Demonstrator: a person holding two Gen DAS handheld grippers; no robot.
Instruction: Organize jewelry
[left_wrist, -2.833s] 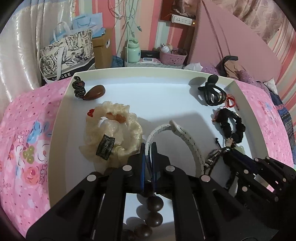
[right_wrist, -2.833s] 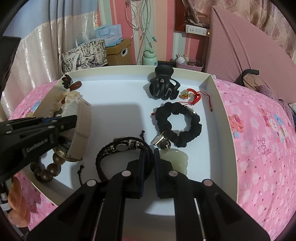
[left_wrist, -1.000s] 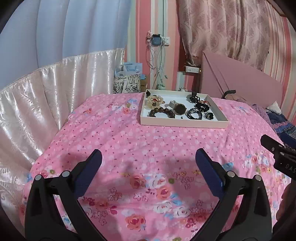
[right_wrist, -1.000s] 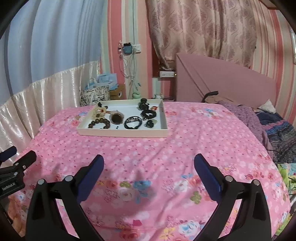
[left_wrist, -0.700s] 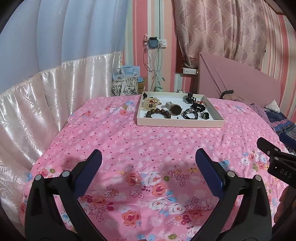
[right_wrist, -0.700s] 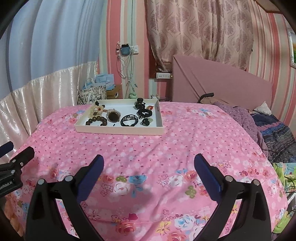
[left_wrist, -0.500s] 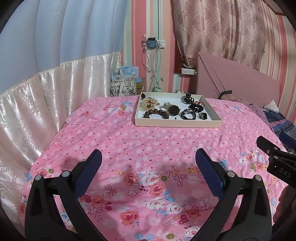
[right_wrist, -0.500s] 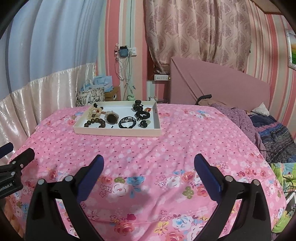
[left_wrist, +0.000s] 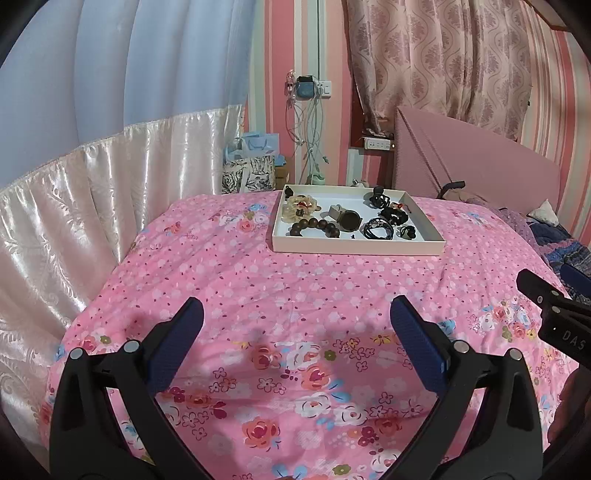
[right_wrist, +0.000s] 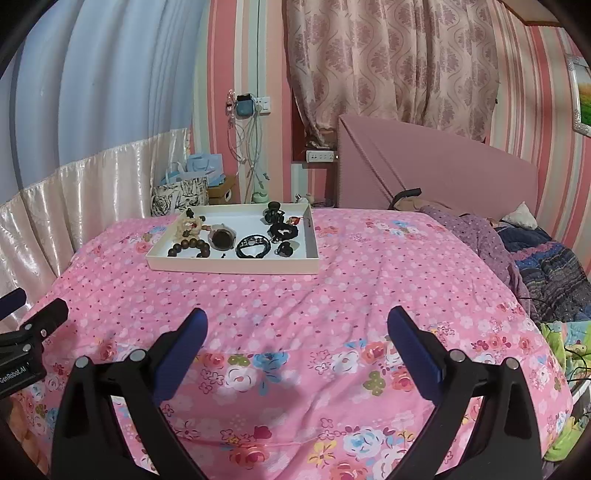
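Observation:
A shallow white tray (left_wrist: 354, 248) (right_wrist: 232, 264) lies far ahead on the pink floral bedspread. It holds a cream scrunchie (left_wrist: 300, 205), a brown bead bracelet (left_wrist: 314, 226), a watch (left_wrist: 347, 219), a black cord bracelet (left_wrist: 377, 228), a black scrunchie (left_wrist: 393, 213), a black claw clip (left_wrist: 378, 195) and a small dark piece (left_wrist: 407, 232). My left gripper (left_wrist: 295, 314) and right gripper (right_wrist: 295, 323) are both wide open and empty, well back from the tray, above the bedspread. The right gripper shows at the right edge of the left wrist view (left_wrist: 554, 314).
A pink headboard (right_wrist: 436, 166) stands behind the bed at the right. A patterned bag (left_wrist: 248, 177), boxes and hanging cables are beyond the tray by the striped wall. Satin curtain (left_wrist: 74, 206) runs along the left. Bedding is heaped at the right (right_wrist: 546, 258).
Earlier both grippers were shut close over the tray's jewelry. Now both are open and pulled far back. Over the last second the tray has receded slightly further.

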